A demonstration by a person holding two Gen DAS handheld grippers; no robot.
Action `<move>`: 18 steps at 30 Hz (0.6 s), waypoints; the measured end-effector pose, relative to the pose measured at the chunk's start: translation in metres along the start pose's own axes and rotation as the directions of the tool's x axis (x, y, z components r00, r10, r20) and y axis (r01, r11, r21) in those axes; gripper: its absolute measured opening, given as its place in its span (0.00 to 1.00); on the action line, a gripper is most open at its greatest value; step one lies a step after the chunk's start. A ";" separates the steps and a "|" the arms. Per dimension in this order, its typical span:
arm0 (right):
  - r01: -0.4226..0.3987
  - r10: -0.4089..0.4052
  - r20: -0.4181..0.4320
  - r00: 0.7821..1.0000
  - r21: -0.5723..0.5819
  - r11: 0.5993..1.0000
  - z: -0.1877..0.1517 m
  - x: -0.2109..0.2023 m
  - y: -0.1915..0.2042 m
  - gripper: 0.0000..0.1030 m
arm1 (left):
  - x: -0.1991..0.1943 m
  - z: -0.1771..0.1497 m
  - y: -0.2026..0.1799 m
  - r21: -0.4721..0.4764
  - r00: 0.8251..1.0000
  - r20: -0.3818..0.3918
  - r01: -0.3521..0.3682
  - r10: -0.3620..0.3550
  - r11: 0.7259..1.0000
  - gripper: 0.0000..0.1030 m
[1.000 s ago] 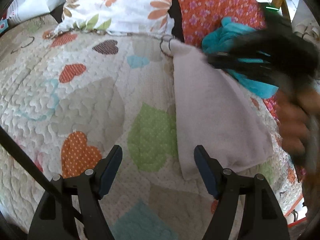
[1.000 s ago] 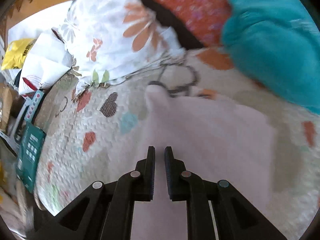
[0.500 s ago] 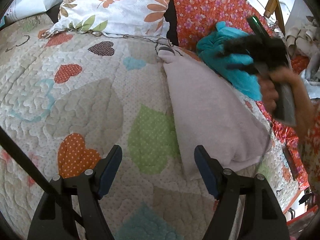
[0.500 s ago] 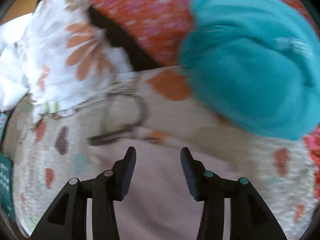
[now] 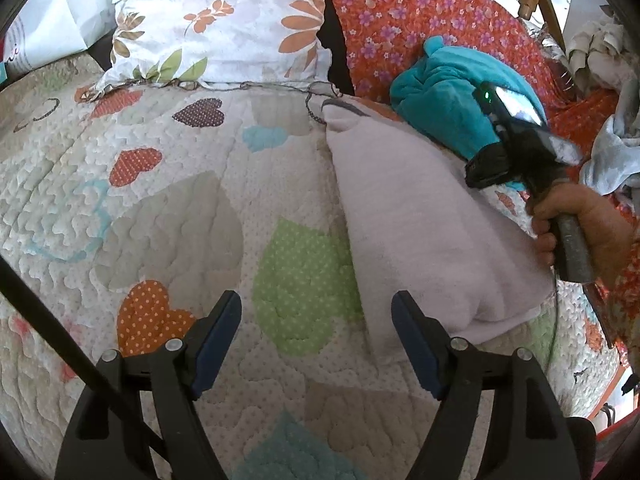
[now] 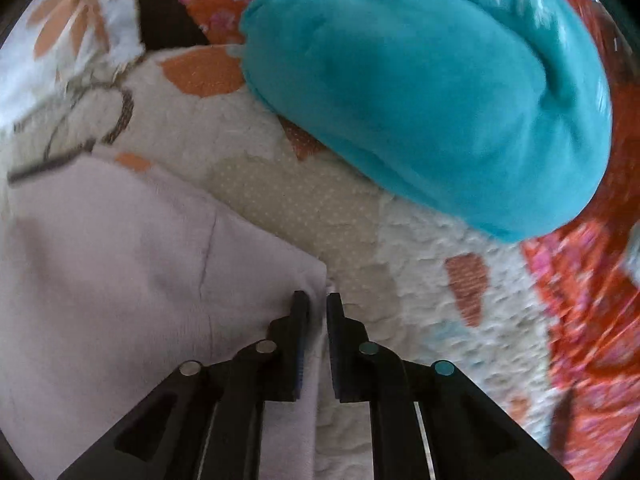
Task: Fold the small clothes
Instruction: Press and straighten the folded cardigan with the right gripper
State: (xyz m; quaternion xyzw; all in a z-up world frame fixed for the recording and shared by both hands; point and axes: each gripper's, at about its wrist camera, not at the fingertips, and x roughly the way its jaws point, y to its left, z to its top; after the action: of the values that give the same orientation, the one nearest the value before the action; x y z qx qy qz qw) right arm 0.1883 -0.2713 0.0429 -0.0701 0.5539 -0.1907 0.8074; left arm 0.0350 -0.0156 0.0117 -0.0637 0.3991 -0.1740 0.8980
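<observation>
The left gripper (image 5: 316, 336) hung nearest, its jaws wide with nothing between them, over a quilt (image 5: 168, 208) patched with hearts. A green heart lay just beyond its fingertips. The near left corner of the pale garment (image 5: 424, 232) reached toward the gripper's right finger but did not touch it.

The garment lay flat on the quilt, right of the middle, running from near to far with its far end narrowing to a corner with a grey edge. On its right edge the right gripper (image 6: 318, 304) had just been closing, and its jaws stood narrow, pinching the garment's corner between the pads. From the left wrist view a hand (image 5: 576, 224) gripped that tool's handle at the right of the garment.

Beyond the right gripper lay a teal cloth (image 6: 432, 80), bunched in a mound, apart from the garment and partly on an orange flowered pillow (image 5: 432, 20). To the left of that, at the far side, stood a white pillow (image 5: 224, 20) with orange flowers.
</observation>
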 end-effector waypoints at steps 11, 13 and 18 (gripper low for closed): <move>-0.567 0.551 0.172 0.817 0.064 0.821 -0.076 -0.118 0.026 0.15 | -0.043 -0.002 0.009 -0.029 0.986 0.097 -0.132 0.134 0.991 0.75; -0.618 0.607 0.133 0.783 0.065 0.783 -0.102 -0.112 0.042 0.21 | -0.071 -0.001 0.003 -0.020 0.972 0.157 -0.175 0.176 0.984 0.80; -0.626 0.626 0.050 0.778 0.151 0.765 -0.170 -0.077 0.044 0.24 | -0.138 -0.011 -0.024 0.047 0.858 0.379 -0.391 0.346 0.919 1.00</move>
State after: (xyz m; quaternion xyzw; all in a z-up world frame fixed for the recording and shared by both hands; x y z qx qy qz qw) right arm 0.0174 -0.1850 0.0310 0.1834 0.5298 0.0457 0.8268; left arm -0.0657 0.0126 0.1063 0.0379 0.2195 -0.0081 0.9748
